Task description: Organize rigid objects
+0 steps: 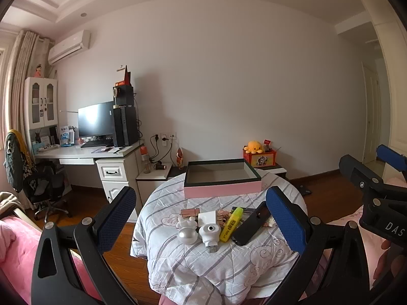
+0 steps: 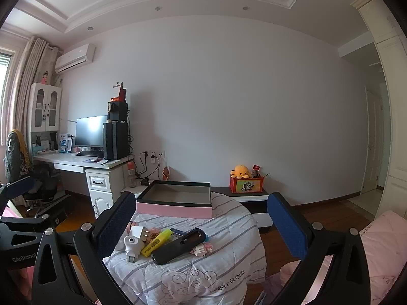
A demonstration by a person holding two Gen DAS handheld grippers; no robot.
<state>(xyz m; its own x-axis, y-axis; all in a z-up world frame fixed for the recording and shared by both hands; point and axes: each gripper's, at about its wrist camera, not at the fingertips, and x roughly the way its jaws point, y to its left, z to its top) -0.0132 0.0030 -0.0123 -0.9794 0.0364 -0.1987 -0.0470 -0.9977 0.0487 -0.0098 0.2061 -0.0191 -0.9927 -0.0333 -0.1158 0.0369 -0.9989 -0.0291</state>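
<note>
Both tools are released: the left gripper [image 1: 201,218] and the right gripper [image 2: 201,225] are hovering with their blue-padded jaws standing wide and nothing between them. The small rigid objects are lying in a loose pile on the round table covered with a white striped quilt [image 1: 178,267], just in front of the empty pink cardboard box with a dark rim [image 1: 222,186], which I am taking as the landmark. Nearest that box are pink binder clips [image 1: 189,212]; further from it are lying a yellow highlighter pen [image 1: 231,225], a long black plastic case [image 1: 250,226], a white plug adapter [image 1: 209,232] and a white pearly ball [image 1: 187,235]. All look light and stiff. The ball is probably slippery; the highlighter and the case are best gripped across their narrow middle.
</note>
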